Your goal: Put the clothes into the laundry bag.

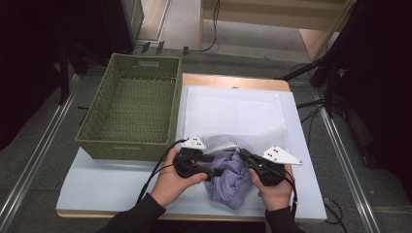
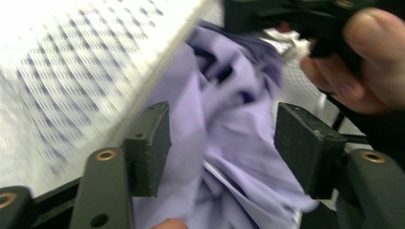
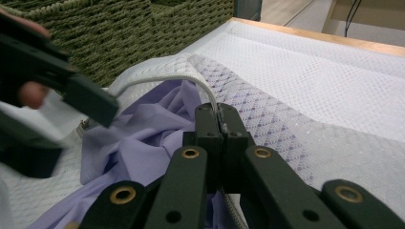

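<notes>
High view shows a crumpled lilac garment (image 1: 228,178) lying partly inside a white mesh bag (image 1: 233,116) near the front edge of the tabletop (image 1: 97,182), with a green woven basket (image 1: 131,109) just to its left. Both grippers flank the cloth. The left gripper (image 2: 222,143) has its fingers apart with lilac fabric between them. The right gripper (image 3: 220,125) has its fingers pressed together on what seems to be the bag's corded rim (image 3: 157,81).
</notes>
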Demonstrator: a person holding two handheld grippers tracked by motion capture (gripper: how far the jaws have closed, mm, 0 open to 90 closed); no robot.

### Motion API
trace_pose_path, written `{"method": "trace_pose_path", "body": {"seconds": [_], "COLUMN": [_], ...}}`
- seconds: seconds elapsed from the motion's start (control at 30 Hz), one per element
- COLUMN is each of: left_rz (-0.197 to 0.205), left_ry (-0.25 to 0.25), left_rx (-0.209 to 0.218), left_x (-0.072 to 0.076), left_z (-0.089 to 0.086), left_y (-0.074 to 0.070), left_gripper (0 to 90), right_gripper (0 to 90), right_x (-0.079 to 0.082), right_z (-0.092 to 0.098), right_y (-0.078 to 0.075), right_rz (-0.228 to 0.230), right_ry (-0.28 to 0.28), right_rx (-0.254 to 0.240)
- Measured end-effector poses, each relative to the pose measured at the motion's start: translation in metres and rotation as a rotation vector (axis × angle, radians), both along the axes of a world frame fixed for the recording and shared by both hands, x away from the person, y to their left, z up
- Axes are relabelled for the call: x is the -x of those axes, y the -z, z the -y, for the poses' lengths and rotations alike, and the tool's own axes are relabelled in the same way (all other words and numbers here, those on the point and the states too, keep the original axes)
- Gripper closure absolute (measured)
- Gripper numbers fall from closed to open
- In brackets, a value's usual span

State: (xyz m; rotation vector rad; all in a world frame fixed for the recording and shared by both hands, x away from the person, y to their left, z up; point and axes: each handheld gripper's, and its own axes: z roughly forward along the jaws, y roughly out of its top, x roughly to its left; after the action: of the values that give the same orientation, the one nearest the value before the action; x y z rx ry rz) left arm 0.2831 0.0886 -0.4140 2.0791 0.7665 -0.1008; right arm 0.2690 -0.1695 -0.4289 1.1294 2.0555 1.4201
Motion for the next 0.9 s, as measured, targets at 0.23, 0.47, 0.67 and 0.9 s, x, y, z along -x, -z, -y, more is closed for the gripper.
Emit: {"method": "trace_pose_path", "body": {"seconds": [0.23, 0.47, 0.67, 0.9], "left_rz": [-0.038, -0.04, 0.053, 0.048], "left_ry": [0.084, 0.081, -0.033, -0.105], "left_rx": [-0.198, -0.219, -0.067, -0.151], "left_x": [0.024, 0.01, -0.008, -0.026], "left_z": [0.047, 0.056, 0.052, 0.059], "left_y": [0.034, 0.029, 0.004, 0.045], "left_gripper": [18.4, 74.8, 87.3, 82.9], "right_gripper": [90.0, 90.0, 90.0, 90.0], "right_x": [0.0, 0.002, 0.005, 0.004], "right_z": [-0.002, -0.001, -0.001, -0.001], "right_y": [0.0, -0.003, -0.009, -0.007], "right_rz": [-0.002, 0.008, 0.028, 0.021], "right_ry": [0.003, 0.007, 0.007, 0.004], "right_rx": [0.0, -0.012, -0.027, -0.02]}}
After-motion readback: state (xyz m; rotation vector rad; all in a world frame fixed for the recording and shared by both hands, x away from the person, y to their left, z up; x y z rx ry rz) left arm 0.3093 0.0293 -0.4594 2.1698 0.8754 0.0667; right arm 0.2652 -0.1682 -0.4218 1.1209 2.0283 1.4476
